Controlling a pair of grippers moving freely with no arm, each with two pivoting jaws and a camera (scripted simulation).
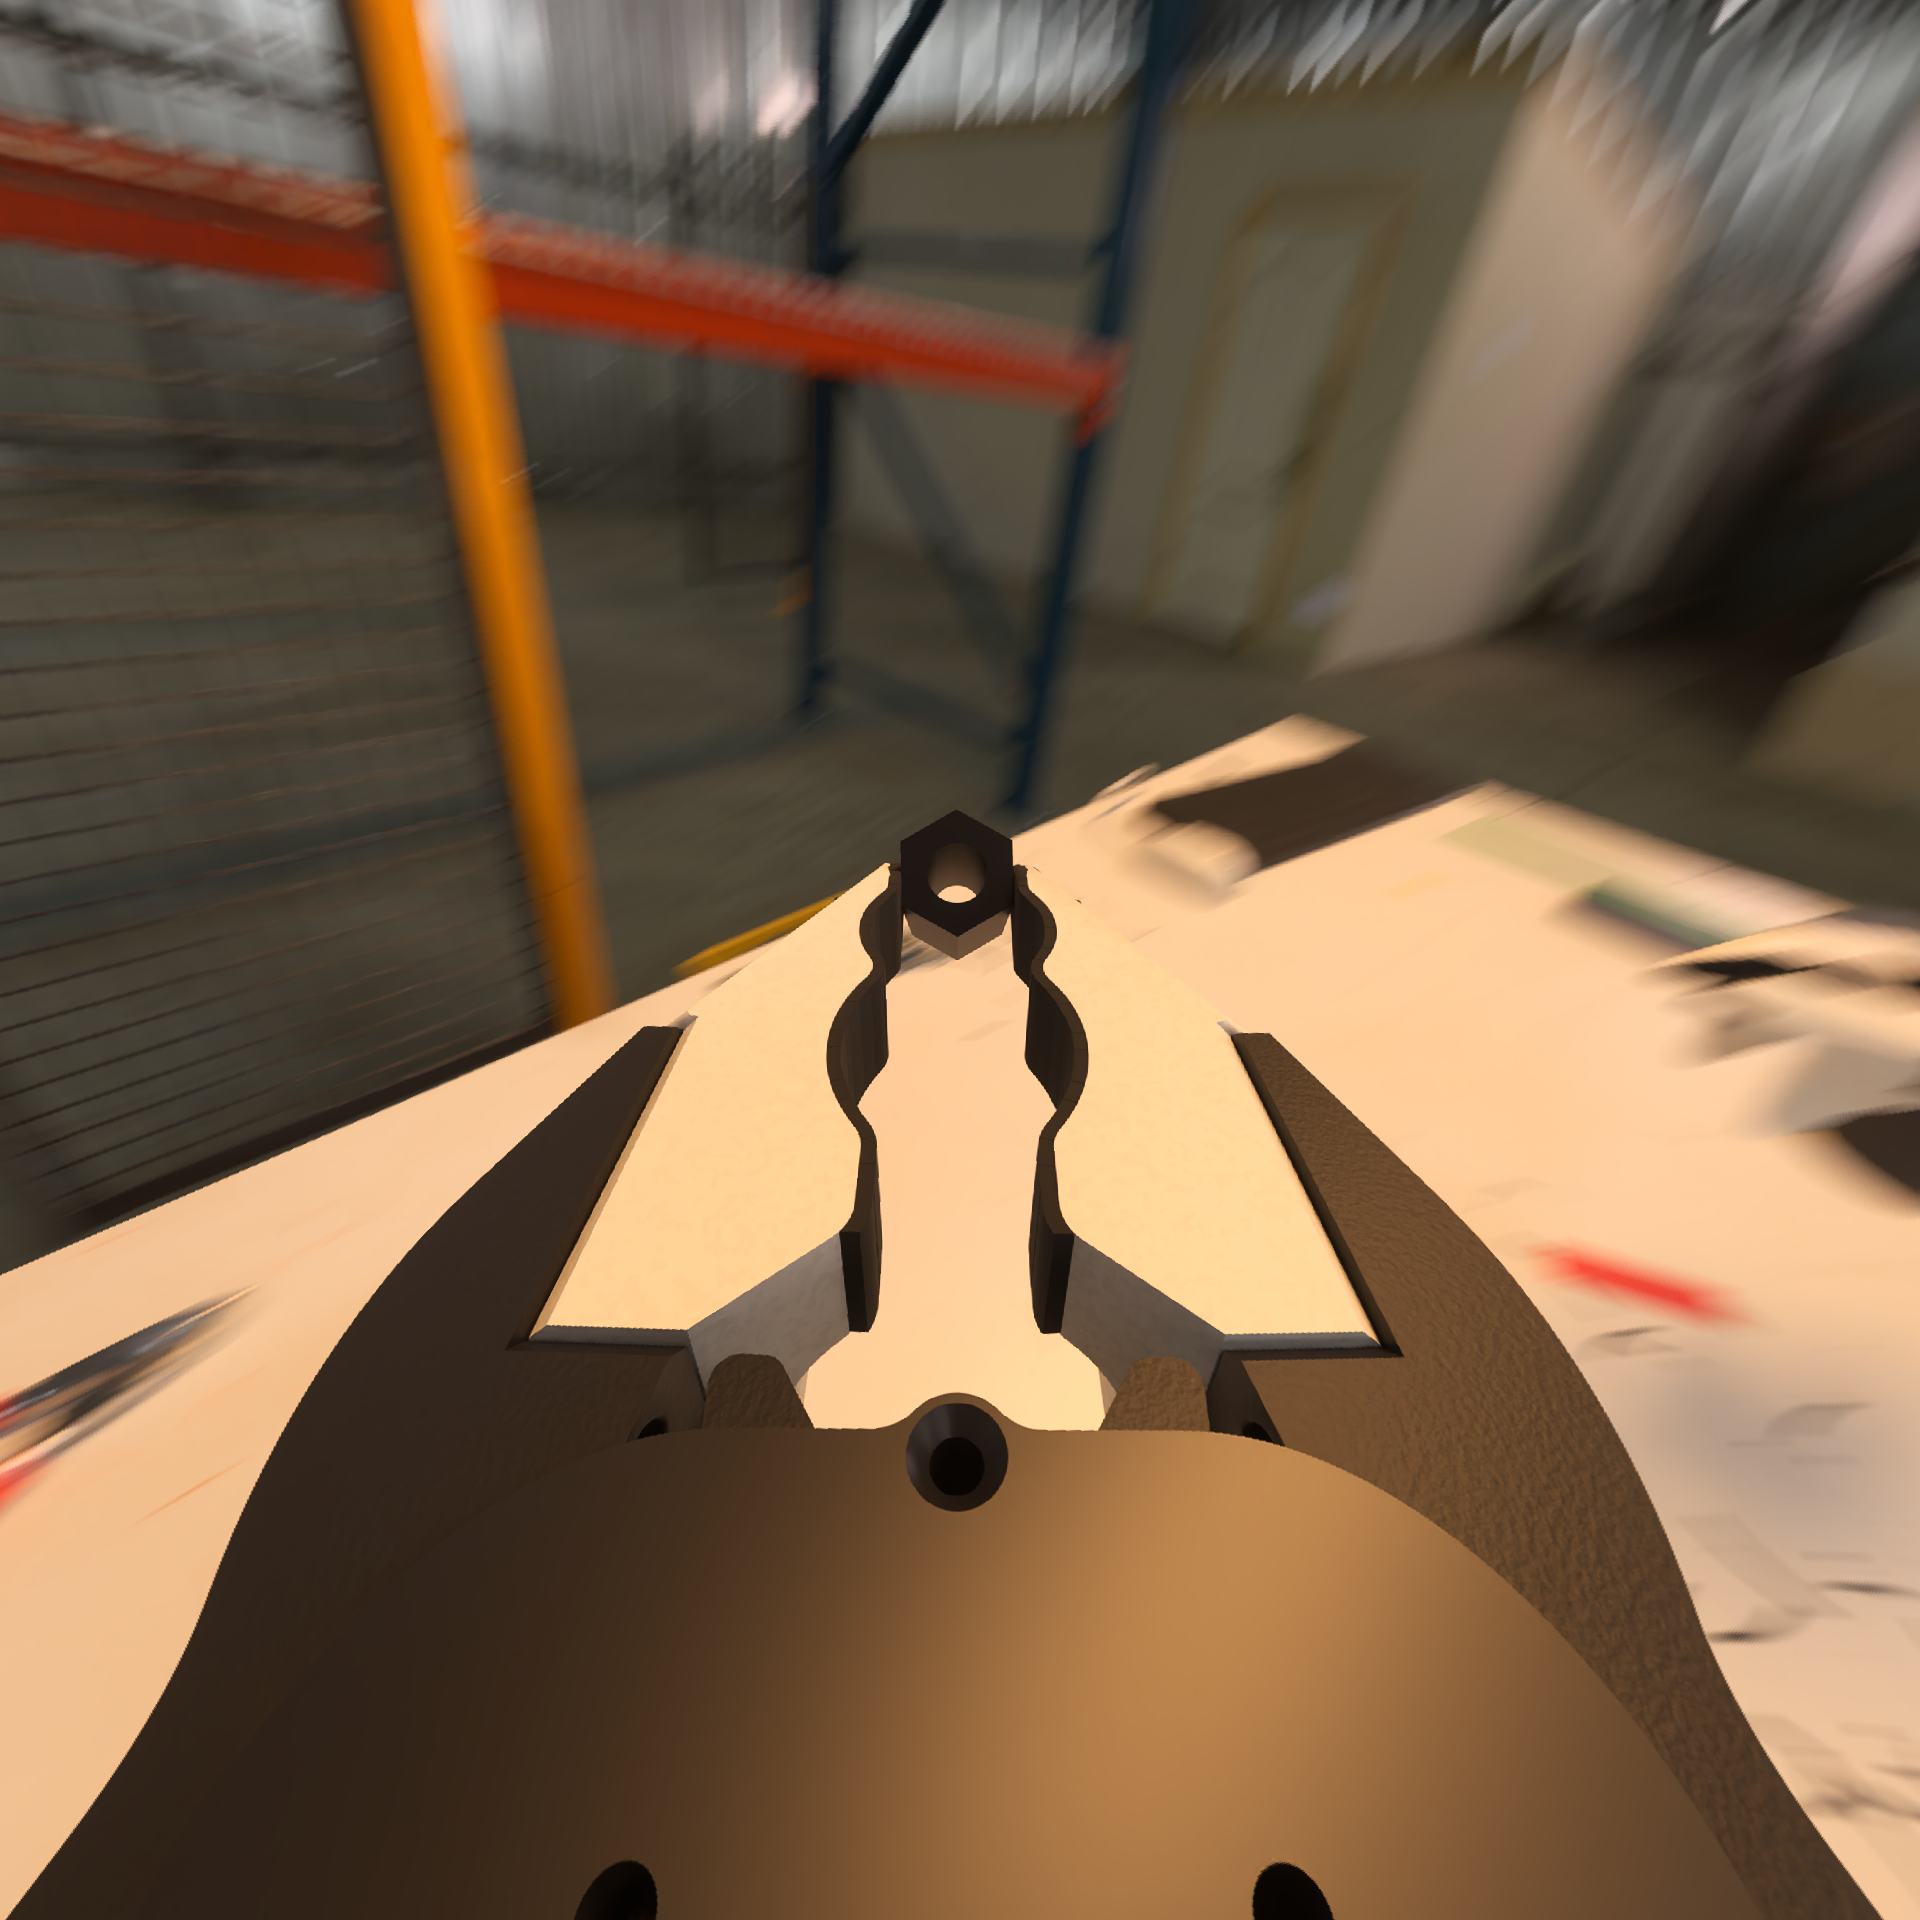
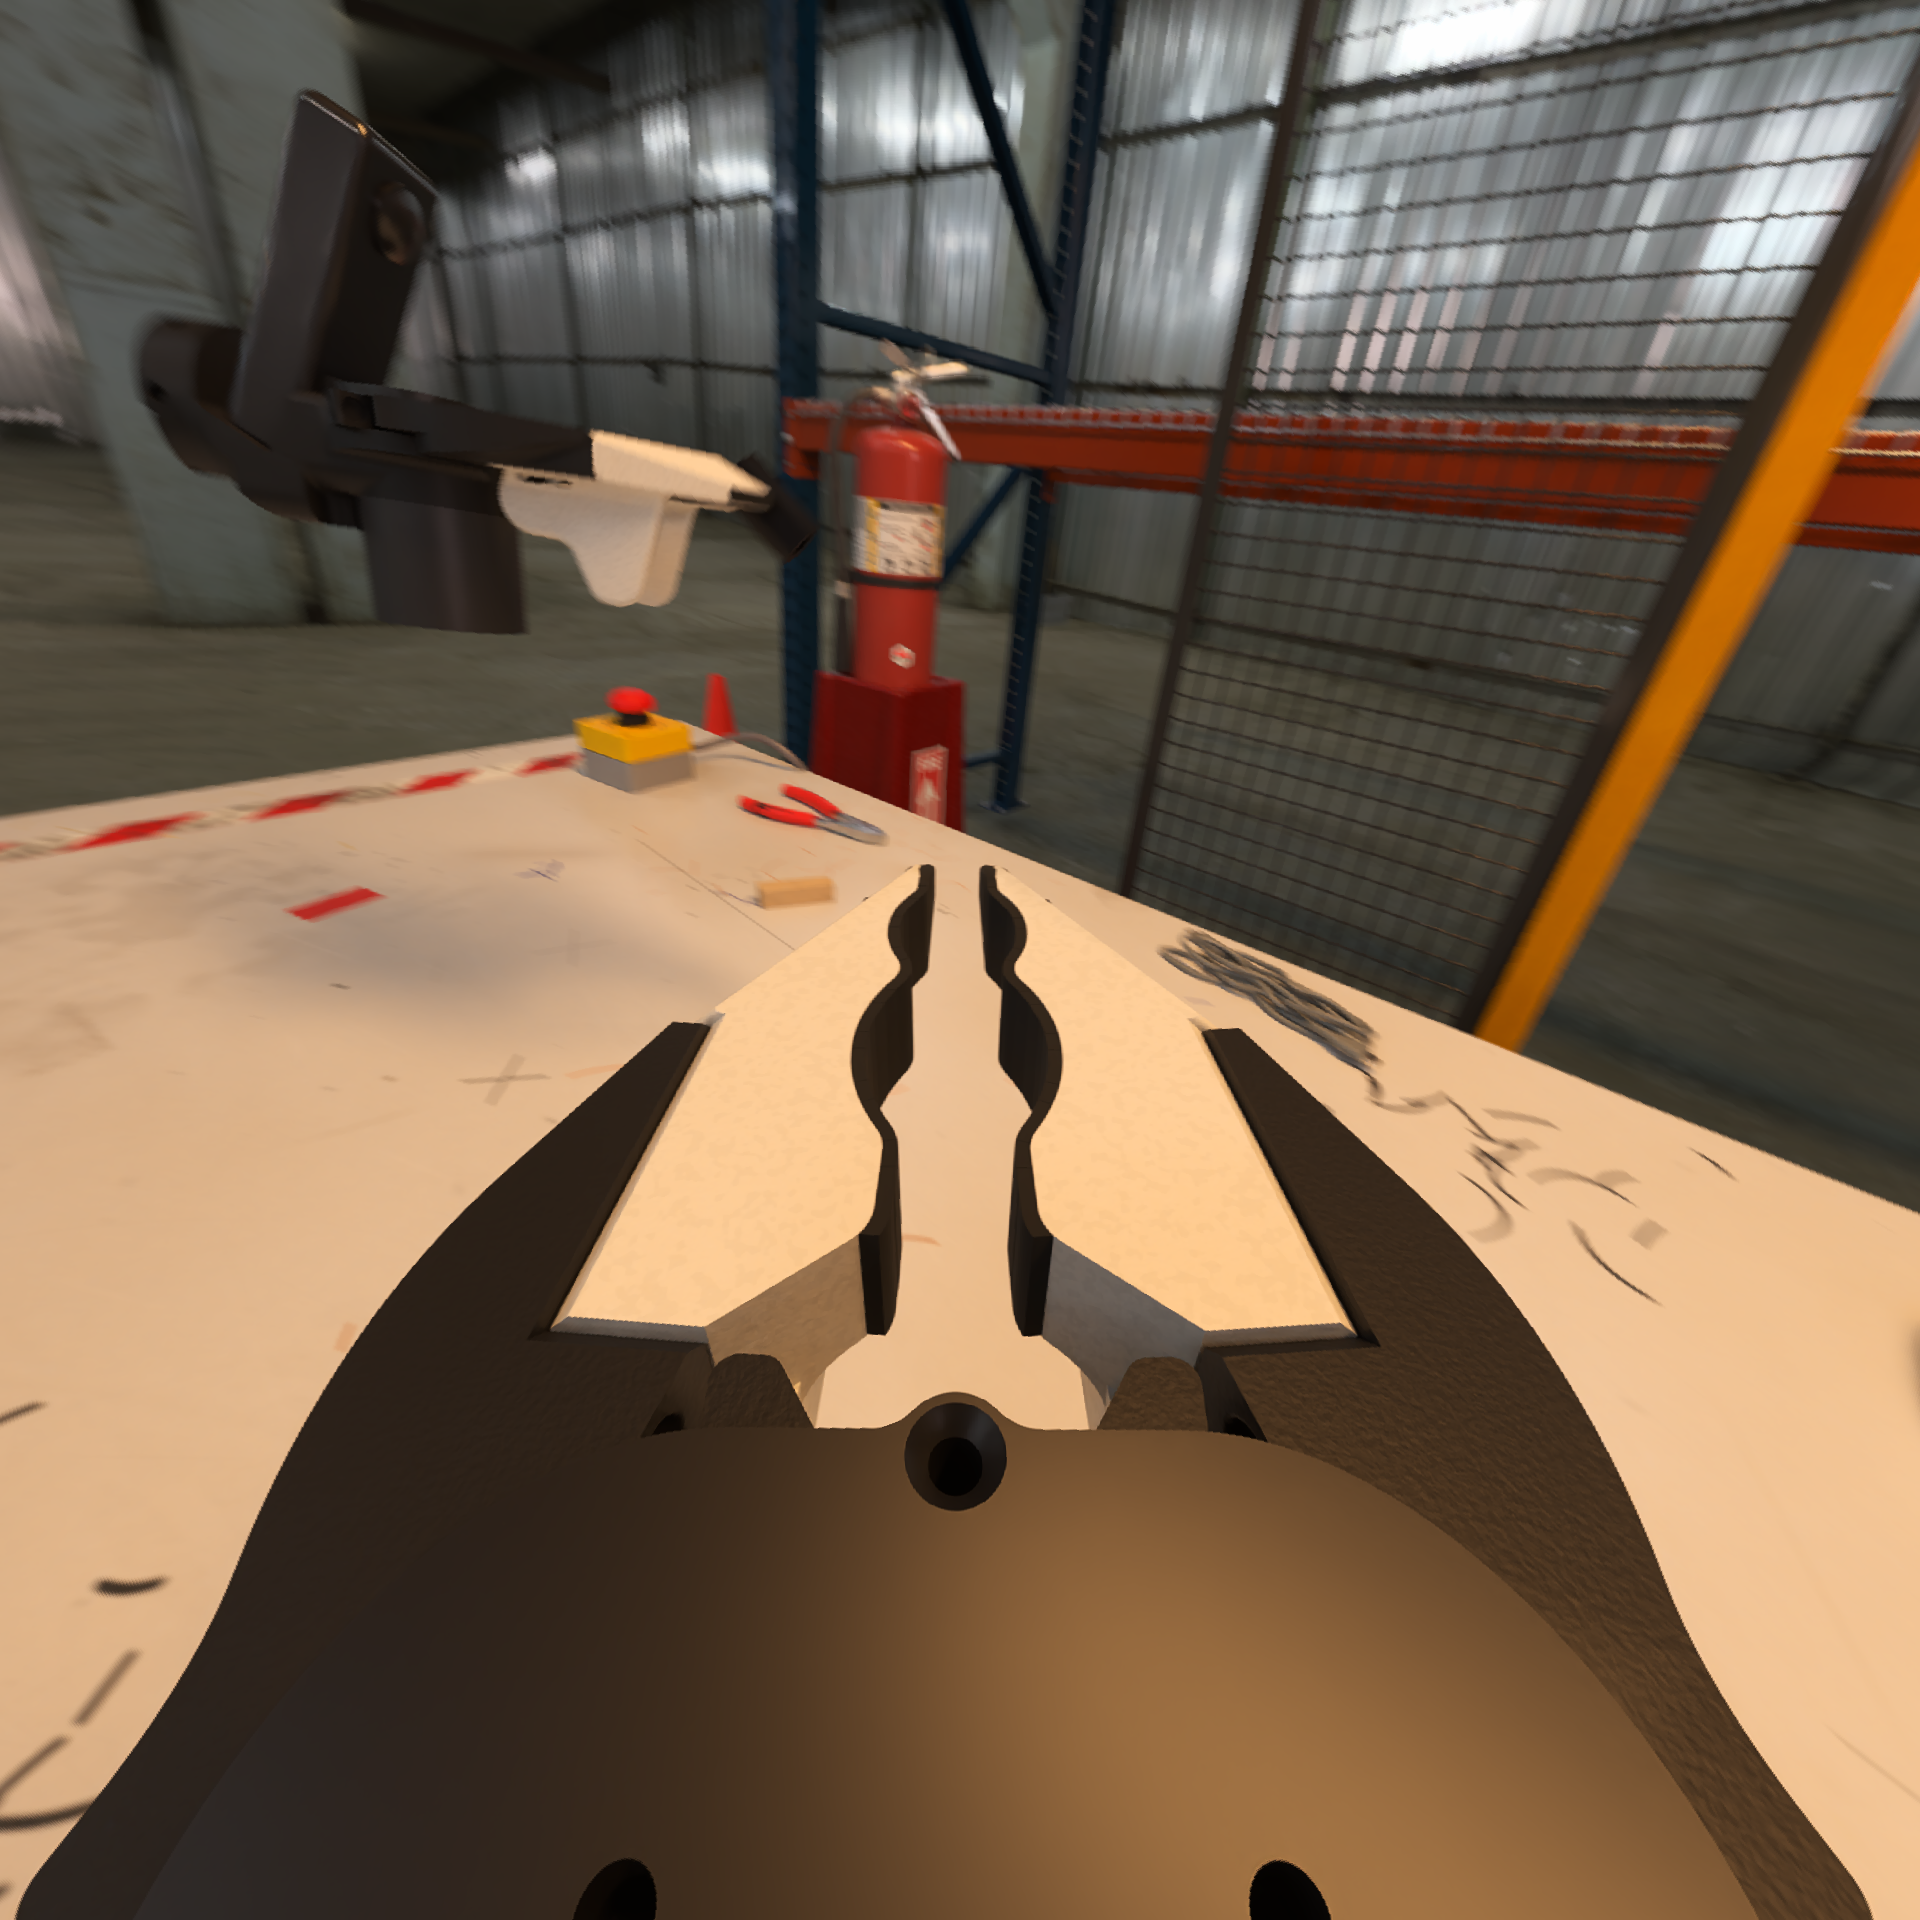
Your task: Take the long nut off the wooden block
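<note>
My left gripper (image 1: 954, 902) is shut on the dark hexagonal long nut (image 1: 956, 879), which it pinches at its fingertips, end-on to the camera, above the table's edge. The right wrist view shows this gripper (image 2: 750, 490) high in the air at the upper left, with the nut (image 2: 792, 528) dark at its tip. The small wooden block (image 2: 795, 891) lies on the table, far from the nut and just left of my right gripper's tips. My right gripper (image 2: 956, 883) hovers over the table with its jaws nearly together and nothing between them.
Red-handled pliers (image 2: 810, 812) and a yellow box with a red button (image 2: 632, 740) lie beyond the block near the table's far edge (image 2: 1039, 883). A red fire extinguisher (image 2: 899, 540), blue racking and a wire fence stand behind. Red-white tape (image 2: 312, 805) runs along the left.
</note>
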